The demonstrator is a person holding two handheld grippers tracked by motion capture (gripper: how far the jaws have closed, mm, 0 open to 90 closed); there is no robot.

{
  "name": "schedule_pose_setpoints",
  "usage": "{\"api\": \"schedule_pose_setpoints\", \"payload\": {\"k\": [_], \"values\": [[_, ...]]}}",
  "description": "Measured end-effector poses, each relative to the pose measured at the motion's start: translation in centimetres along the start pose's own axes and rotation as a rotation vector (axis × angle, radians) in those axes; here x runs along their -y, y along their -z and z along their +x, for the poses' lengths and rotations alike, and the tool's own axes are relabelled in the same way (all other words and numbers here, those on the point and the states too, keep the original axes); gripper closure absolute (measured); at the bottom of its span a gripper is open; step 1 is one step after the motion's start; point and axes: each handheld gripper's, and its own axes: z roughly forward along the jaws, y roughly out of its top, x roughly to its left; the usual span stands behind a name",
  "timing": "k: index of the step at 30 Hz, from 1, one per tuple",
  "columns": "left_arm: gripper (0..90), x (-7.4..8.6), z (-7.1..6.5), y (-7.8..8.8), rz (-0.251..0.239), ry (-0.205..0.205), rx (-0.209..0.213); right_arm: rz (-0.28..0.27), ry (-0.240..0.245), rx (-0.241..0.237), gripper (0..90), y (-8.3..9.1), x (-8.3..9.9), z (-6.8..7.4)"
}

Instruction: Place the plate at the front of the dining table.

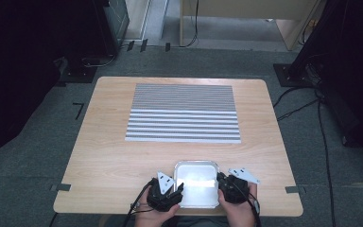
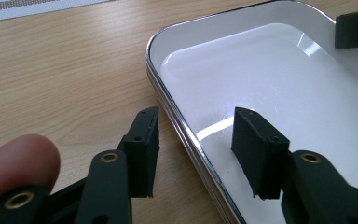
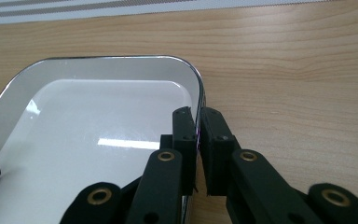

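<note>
A shallow white tray with a shiny metal rim (image 1: 196, 162) sits near the table's front edge, with nothing in it. My left gripper (image 1: 178, 189) straddles its left rim. In the left gripper view the tray (image 2: 270, 79) has its rim between the jaws of that gripper (image 2: 196, 135), and neither pad touches it. My right gripper (image 1: 220, 182) is at the tray's right side. The right gripper view has that gripper (image 3: 198, 122) shut on the tray's rim (image 3: 121, 58), one pad inside the wall and one outside.
A grey and white striped mat (image 1: 183, 113) lies flat across the far half of the wooden table (image 1: 108, 161). Bare wood separates the mat from the tray. A person's hands (image 1: 238, 213) come in over the front edge. Cables run on the floor to the right.
</note>
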Motion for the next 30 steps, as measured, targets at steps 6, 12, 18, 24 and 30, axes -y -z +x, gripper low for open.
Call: {"api": "schedule_pose_setpoints", "payload": {"k": [6,12,18,24,30], "values": [[62.4,-0.2,-0.2,-0.2,0.011,0.106,-0.013,-0.035,-0.045,0.015,87.4,-0.1,0.2,0.1],[73.6,-0.3,-0.3,-0.3,0.000,0.150,-0.022,-0.052,-0.071,0.029,87.7,-0.2,0.3,0.1],[71.8,0.0,-1.0,-0.5,-0.029,0.177,-0.051,-0.056,-0.105,0.008,87.8,-0.1,0.3,-0.5],[77.7,0.0,-1.0,-0.7,-0.036,0.175,-0.082,-0.063,-0.109,0.009,87.8,0.0,0.4,-0.5],[82.7,-0.2,-0.7,-0.9,-0.041,0.230,-0.112,-0.079,-0.096,0.027,87.7,0.0,0.7,0.0]]}}
